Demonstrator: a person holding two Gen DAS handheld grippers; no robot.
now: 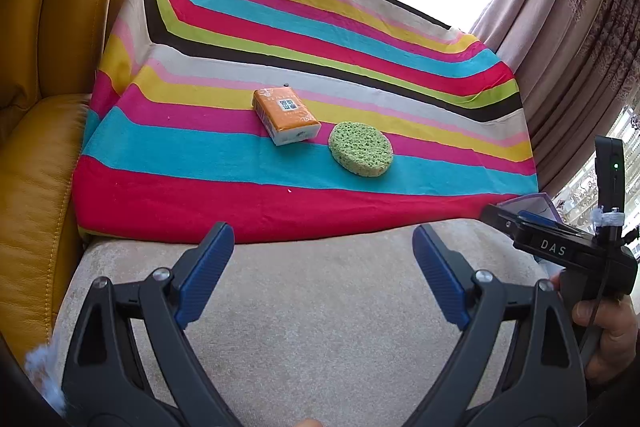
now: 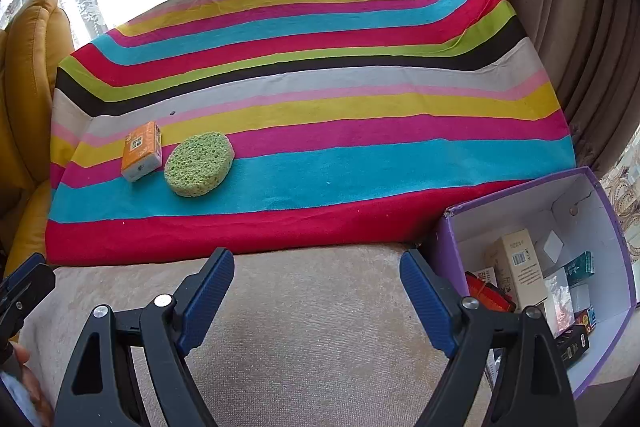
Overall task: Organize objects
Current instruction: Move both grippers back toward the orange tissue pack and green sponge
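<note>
**A:** So where's your stuff right now?

**B:** Your orange tissue pack (image 1: 286, 121) and the green sponge (image 1: 361, 149) sit side by side on the striped cloth (image 1: 240, 195), just apart, on the pink and turquoise bands. Both your claws are well short of them, over the beige cushion (image 1: 300, 307).

**A:** And the claws?

**B:** Your left gripper (image 1: 323, 255) is spread wide, nothing in it. Same for your right gripper (image 2: 316, 281), released and empty. The purple box (image 2: 444, 247) with small cartons sits at your right, next to the cloth's edge.
</note>
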